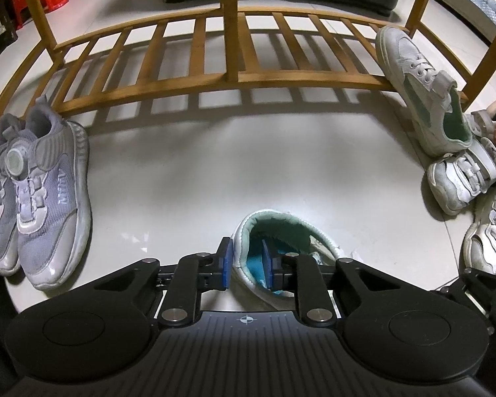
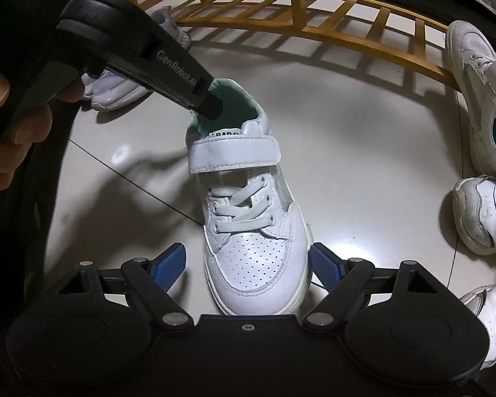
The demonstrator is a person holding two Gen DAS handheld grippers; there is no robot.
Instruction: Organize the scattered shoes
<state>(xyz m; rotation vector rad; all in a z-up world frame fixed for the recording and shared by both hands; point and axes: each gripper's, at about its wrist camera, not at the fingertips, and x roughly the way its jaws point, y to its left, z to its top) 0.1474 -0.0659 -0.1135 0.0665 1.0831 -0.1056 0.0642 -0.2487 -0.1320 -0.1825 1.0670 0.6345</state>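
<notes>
The left gripper (image 1: 246, 263) angles steeply down at the floor, its blue pads (image 1: 226, 264) clamped on the heel collar of a white sneaker (image 2: 251, 228): one pad sits outside the collar, the other inside the mint-green lining. In the right wrist view that gripper comes in from the upper left, a hand (image 2: 3, 106) wrapped around its black body, its tip buried in the shoe's opening.

The right gripper (image 2: 248, 266) also tilts down, poised over the sneaker's toe. Its jaws stand wide apart, one blue pad on either side of the toe cap, neither visibly pressing on it.

The sneaker stands upright on the pale tiled floor (image 1: 248, 165), near the wooden rack (image 1: 215, 76). Grey sneakers (image 1: 36, 205) lie to the left, more white sneakers (image 1: 459, 182) to the right.
</notes>
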